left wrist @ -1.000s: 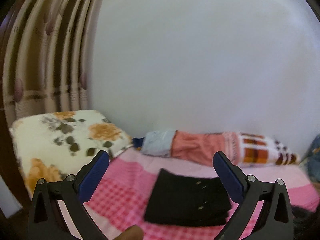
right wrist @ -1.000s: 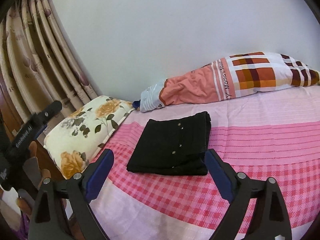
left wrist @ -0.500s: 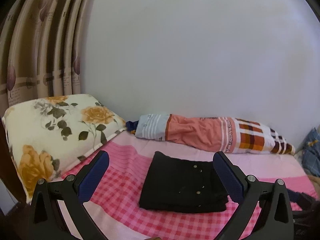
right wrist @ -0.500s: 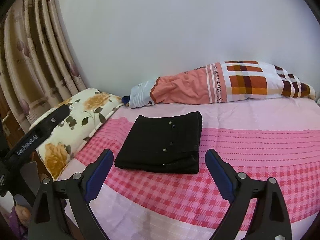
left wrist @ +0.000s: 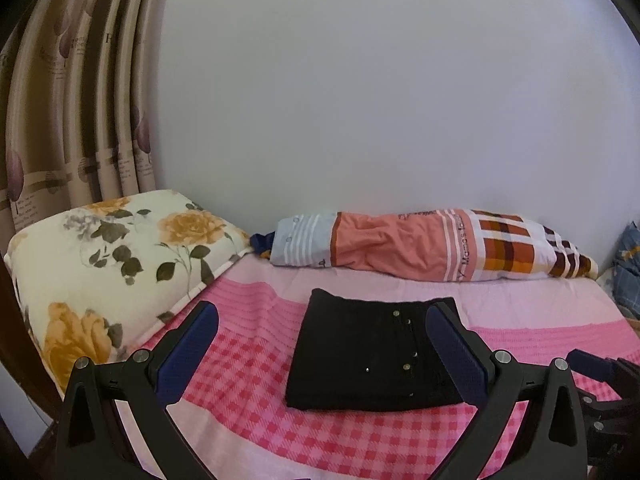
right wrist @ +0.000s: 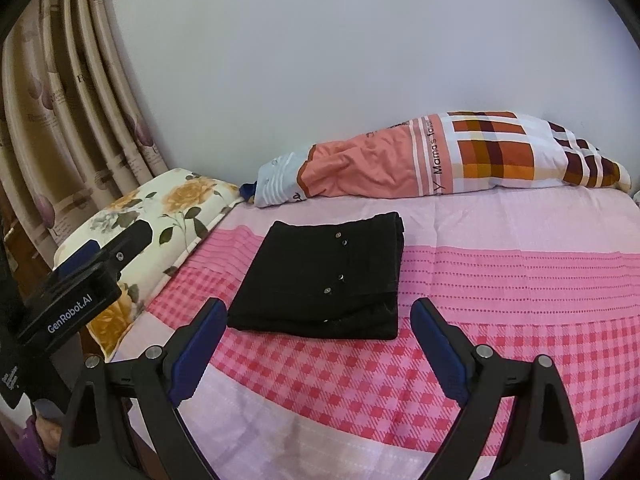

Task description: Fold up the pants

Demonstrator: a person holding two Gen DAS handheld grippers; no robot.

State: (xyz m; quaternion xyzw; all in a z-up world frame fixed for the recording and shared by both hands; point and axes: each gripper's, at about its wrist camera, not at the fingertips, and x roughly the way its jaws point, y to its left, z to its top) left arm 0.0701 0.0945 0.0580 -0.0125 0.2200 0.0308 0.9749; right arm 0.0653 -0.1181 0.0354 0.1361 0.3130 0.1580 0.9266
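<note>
The black pants (left wrist: 368, 356) lie folded into a neat rectangle on the pink checked bed sheet (left wrist: 248, 384), with small metal studs showing on top. They also show in the right wrist view (right wrist: 324, 276). My left gripper (left wrist: 320, 320) is open and empty, held above the near edge of the bed, short of the pants. My right gripper (right wrist: 316, 316) is open and empty, also held back from the pants' near edge. The body of the left gripper (right wrist: 76, 292) shows at the left of the right wrist view.
A floral pillow (left wrist: 108, 264) lies at the left of the bed. An orange, white and plaid bolster (left wrist: 432, 244) lies along the white wall behind the pants. Striped curtains (left wrist: 76, 112) hang at the left. A blue patterned cloth (left wrist: 628, 268) sits at the far right.
Both grippers have swung and drawn back slightly, so the bed and pants now sit more level and central. The pants have not moved. Both grippers stayed open.
</note>
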